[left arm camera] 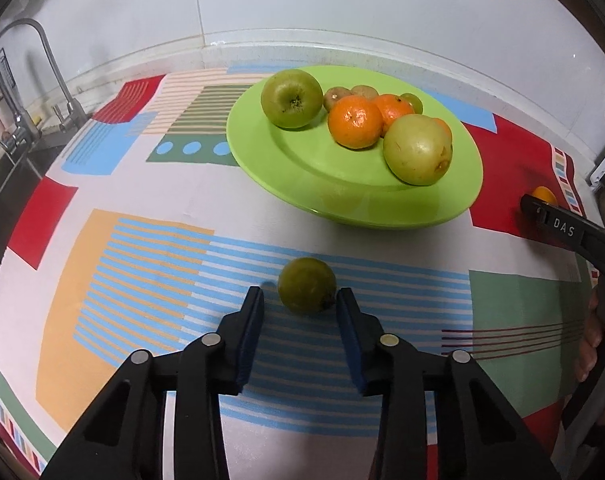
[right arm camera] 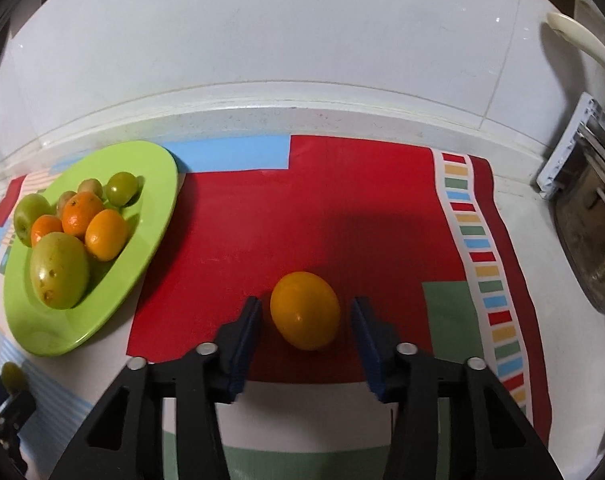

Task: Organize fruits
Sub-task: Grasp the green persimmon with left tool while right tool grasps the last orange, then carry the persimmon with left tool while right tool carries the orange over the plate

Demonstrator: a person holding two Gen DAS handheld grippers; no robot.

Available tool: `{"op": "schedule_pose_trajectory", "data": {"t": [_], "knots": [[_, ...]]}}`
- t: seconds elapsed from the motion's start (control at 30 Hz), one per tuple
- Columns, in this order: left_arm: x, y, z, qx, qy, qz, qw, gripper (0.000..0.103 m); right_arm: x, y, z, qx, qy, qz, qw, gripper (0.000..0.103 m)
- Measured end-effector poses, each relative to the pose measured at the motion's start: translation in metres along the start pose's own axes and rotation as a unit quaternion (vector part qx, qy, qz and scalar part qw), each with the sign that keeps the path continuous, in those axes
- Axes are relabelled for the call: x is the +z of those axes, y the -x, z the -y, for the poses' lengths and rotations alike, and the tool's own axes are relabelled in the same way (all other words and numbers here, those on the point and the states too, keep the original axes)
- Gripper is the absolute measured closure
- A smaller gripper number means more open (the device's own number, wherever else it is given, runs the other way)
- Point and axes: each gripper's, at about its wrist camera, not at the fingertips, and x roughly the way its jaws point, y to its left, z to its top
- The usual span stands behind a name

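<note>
A small green fruit (left arm camera: 307,290) lies on the patterned cloth, in front of the green plate (left arm camera: 302,168). My left gripper (left arm camera: 299,300) is open with the fruit between its fingertips, its right finger close to touching. The plate holds green apples (left arm camera: 291,98), oranges (left arm camera: 355,121) and small brownish fruits. In the right wrist view an orange fruit (right arm camera: 305,310) lies on the red patch of cloth. My right gripper (right arm camera: 306,308) is open around it, not touching. The plate (right arm camera: 150,236) sits to its left.
A sink with a steel tap (left arm camera: 30,80) lies at the far left. A white tiled wall runs behind the counter. A metal appliance (right arm camera: 590,236) stands at the right edge. The right gripper and the hand holding it show in the left wrist view (left arm camera: 570,232).
</note>
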Motion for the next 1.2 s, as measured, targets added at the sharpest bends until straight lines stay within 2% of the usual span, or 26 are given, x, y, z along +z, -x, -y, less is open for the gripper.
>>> {"op": "schedule_pose_trajectory", "data": {"t": [0.13, 0.3, 0.43, 0.7, 0.87, 1.03, 1.2], "knots": [[0.001, -0.001, -0.001, -0.001, -0.002, 0.002, 1.0, 0.074, 0.001, -0.002, -0.002, 0.003, 0.002, 0.006, 1.0, 0.068], [0.002, -0.001, -0.003, -0.007, -0.006, 0.005, 0.9999, 0.075, -0.002, 0.0, -0.002, 0.009, -0.002, 0.01, 1.0, 0.068], [0.001, -0.001, -0.006, -0.016, -0.014, 0.012, 0.9997, 0.075, -0.011, 0.015, -0.003, 0.02, -0.008, 0.023, 1.0, 0.068], [-0.004, 0.004, -0.018, -0.057, -0.04, 0.025, 0.9973, 0.075, -0.033, 0.059, -0.022, 0.053, -0.01, 0.042, 0.998, 0.068], [-0.005, 0.017, -0.026, -0.081, -0.07, 0.053, 0.9929, 0.075, -0.046, 0.087, -0.039, 0.064, -0.012, 0.057, 0.996, 0.068], [-0.004, 0.032, -0.039, -0.12, -0.097, 0.079, 0.9849, 0.075, -0.057, 0.107, -0.056, 0.073, -0.015, 0.068, 0.995, 0.068], [0.001, 0.046, -0.049, -0.139, -0.126, 0.099, 0.9773, 0.075, -0.064, 0.126, -0.073, 0.08, -0.023, 0.08, 0.993, 0.068]]}}
